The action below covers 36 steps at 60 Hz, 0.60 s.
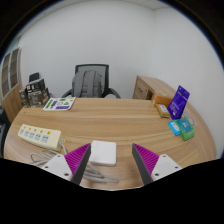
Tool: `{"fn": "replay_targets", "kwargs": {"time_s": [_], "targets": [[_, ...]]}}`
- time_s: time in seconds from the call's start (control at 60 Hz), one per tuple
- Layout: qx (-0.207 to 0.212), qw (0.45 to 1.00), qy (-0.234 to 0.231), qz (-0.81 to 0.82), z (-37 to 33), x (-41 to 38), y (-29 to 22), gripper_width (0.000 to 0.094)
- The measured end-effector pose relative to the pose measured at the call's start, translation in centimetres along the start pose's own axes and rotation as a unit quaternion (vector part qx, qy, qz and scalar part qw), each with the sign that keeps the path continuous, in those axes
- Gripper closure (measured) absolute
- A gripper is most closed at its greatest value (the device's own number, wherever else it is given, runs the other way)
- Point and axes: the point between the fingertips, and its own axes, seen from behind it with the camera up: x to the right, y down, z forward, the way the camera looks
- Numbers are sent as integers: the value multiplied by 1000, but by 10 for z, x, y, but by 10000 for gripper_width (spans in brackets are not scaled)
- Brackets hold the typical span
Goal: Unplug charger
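Jaws: spread wide, gripper (108,162) hovering low over the near edge of the desk, nothing pinched.
Fingers: two light-coloured fingers (68,163), each with a magenta pad (150,157) on its inner face, a clear gap between each and what sits between them.
Charger: white, squarish block (103,152) lying on the desk between the fingers, closer to the left one; whether the left pad touches it cannot be told.
Cable: thin grey strands (95,178) run from below the charger toward the gripper body; where they end is hidden.
Power strip: long pale strip (39,134) with a row of sockets, lying on the desk ahead and to the left of the left finger, apart from the charger.
Desk: light wood top (115,120), curved far edge, carrying everything named here.
Papers: a printed sheet or booklet (59,103) with green and dark patches, near the far left edge of the desk.
Purple box: standing upright (179,101) at the far right of the desk.
Small packs: an orange one (164,111) beside the purple box, and teal and green ones (181,127) nearer, well right of the right finger.
Chair: dark mesh-backed office chair (90,80) behind the desk, facing it.
Cabinet: low wooden unit (153,88) against the white wall, beyond the right end of the desk.
Rack: dark shelf unit (35,90) with objects at far left; its contents are too small to tell.
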Motion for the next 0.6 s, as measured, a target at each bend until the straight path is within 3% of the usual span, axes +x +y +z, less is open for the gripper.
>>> {"fn": "replay_targets", "kwargs": {"time_s": [0.267, 0.6], "targets": [[45, 999, 29, 3, -144, -10, -24, 77], [55, 997, 53, 16, -273, -36, 12, 75]]}}
